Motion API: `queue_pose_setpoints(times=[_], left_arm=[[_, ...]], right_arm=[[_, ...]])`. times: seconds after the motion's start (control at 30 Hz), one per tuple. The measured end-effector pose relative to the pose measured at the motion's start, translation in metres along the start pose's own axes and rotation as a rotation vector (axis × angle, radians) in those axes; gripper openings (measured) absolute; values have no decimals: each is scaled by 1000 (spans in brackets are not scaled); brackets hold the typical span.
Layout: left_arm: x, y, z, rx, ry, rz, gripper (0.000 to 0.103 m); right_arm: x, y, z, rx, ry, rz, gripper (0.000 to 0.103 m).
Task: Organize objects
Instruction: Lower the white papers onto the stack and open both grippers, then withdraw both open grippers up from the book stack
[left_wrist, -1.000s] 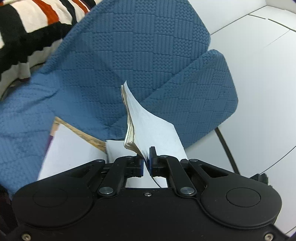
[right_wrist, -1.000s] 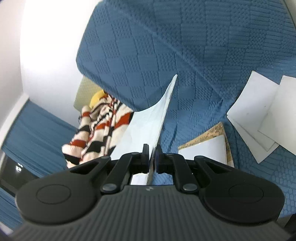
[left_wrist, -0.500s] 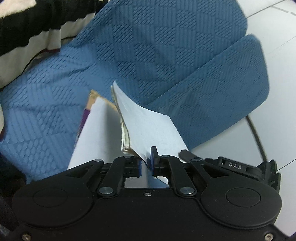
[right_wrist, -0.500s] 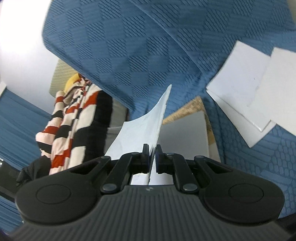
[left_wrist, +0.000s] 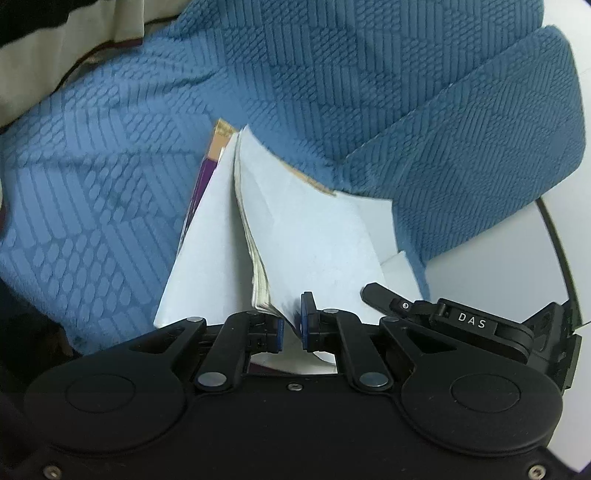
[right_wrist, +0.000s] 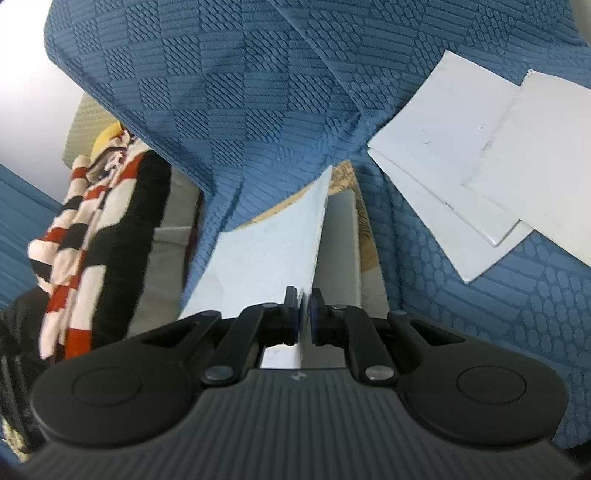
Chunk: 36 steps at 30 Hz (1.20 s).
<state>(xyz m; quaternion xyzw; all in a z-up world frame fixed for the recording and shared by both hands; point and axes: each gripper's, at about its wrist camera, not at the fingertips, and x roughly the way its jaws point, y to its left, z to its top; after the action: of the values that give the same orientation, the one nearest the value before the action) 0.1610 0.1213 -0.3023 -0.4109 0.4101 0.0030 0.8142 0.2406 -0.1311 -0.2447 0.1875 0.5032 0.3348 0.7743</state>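
Two grippers, left gripper (left_wrist: 291, 326) and right gripper (right_wrist: 303, 319), both pinching one white booklet (left_wrist: 314, 236), have dropped it low onto the books (left_wrist: 207, 243) stacked on the blue sofa (left_wrist: 332, 92); basically ready to let go.

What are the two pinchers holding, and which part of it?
Both hold one white-covered book: the left gripper pinches its near edge at one corner, pages showing; the right gripper pinches the near edge of the book too.
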Motion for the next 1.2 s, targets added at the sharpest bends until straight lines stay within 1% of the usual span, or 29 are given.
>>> queue_pose_setpoints(times=[0.17, 0.37, 0.47, 0.5, 0.53, 0.57, 0.6, 0.63, 0.67, 0.7, 0.73, 0.77, 0.93, 1.2], left_arm=[[7, 1, -4, -6, 33, 24, 7], [8, -1, -6, -1, 43, 41, 7], [6, -1, -5, -4, 45, 60, 11], [5, -1, -5, -6, 44, 66, 14], [4, -2, -5, -4, 44, 73, 24], [2, -2, -5, -2, 44, 80, 30], [0, -3, -5, -1, 43, 78, 40], [-1, -4, -5, 1, 43, 76, 47], [-3, -7, -5, 8, 41, 80, 50], [-5, -10, -6, 21, 38, 93, 54], [-7, -13, -6, 35, 35, 107, 58], [-9, -15, -7, 47, 33, 118, 58], [-25, -26, -11, 78, 12, 129, 60], [-65, -59, -13, 145, -44, 79, 60]], right_arm=[[7, -5, -5, -13, 13, -38, 11], [10, -8, -6, 7, 26, -49, 12], [10, -9, -6, 11, 31, -58, 15], [9, -9, -6, 10, 35, -62, 19], [10, -8, -5, 9, 44, -69, 20], [9, -9, -5, 12, 53, -76, 24], [9, -9, -4, 17, 59, -87, 32], [8, -10, -4, 22, 60, -93, 36], [5, -11, -3, 26, 56, -92, 47], [2, -11, -3, 29, 48, -89, 55], [-2, -10, -3, 26, 38, -88, 55], [-7, -9, -2, 19, 29, -90, 55], [-32, 5, 5, -35, -26, -109, 55], [-93, 39, 13, -143, -161, -129, 55]])
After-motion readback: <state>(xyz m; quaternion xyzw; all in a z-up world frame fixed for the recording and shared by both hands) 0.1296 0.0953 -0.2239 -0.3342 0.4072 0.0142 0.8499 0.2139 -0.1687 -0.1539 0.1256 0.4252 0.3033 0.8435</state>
